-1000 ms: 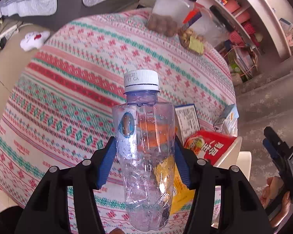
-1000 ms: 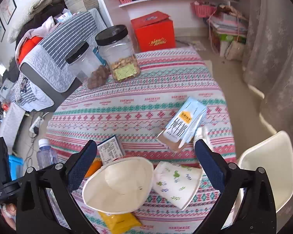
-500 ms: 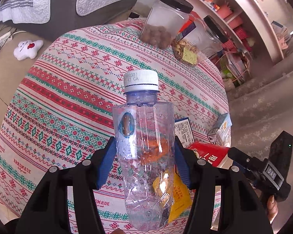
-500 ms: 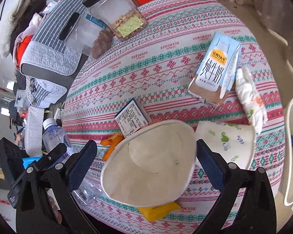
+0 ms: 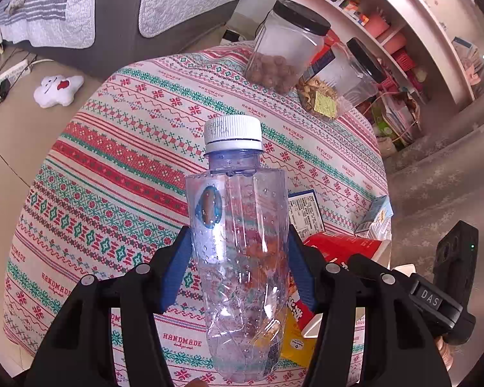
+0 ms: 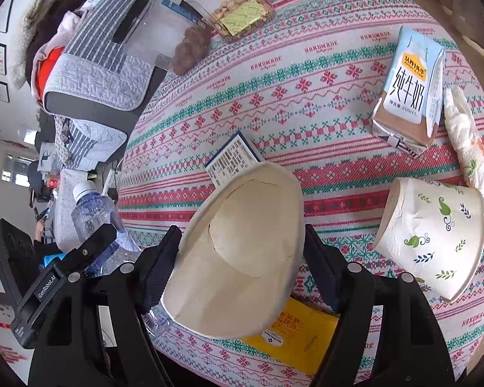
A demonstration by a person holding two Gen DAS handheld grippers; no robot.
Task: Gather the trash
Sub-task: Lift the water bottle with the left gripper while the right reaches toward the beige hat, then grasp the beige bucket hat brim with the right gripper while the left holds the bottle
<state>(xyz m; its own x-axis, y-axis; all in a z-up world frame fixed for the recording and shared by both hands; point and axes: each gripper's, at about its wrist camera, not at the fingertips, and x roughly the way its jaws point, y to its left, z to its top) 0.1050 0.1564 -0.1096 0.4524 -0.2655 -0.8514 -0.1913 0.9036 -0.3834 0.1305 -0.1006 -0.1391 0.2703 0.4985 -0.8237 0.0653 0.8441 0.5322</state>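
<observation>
Here the right tongs (image 6: pixel 238 254) straddle a squashed cream paper bowl (image 6: pixel 238 251) that lies on the table (image 6: pixel 274 74), its open mouth turned up toward the camera. The bowl sits squarely between the two dark pads, one at its left rim and one at its right, so the tongs' closing line runs across the bowl's shorter width. Its longer axis runs from the near edge of the table away toward the small printed box (image 6: pixel 232 161) tucked under its far rim. The jaws have just been closing with the bowl between them; the pads look to be at the rim, but whether they already press on it I cannot tell. A yellow packet (image 6: pixel 293 338) lies flat beneath the bowl's near side.

The left tongs (image 5: pixel 238 271) are clamped on a clear plastic bottle (image 5: pixel 238 258), held above the table with its white cap (image 5: pixel 233 133) pointing away from the hand. The bottle's long axis runs in line with the fingers, and the blue pads pinch its waist from either side.

To the right of the bowl lies a second paper bowl (image 6: pixel 432 238), printed with leaves and tipped on its side. Beyond it lie a milk carton (image 6: pixel 409 87) and a crumpled tissue (image 6: pixel 464 135). All three are on the right hand's side, so that hand is the nearer one for them.
</observation>
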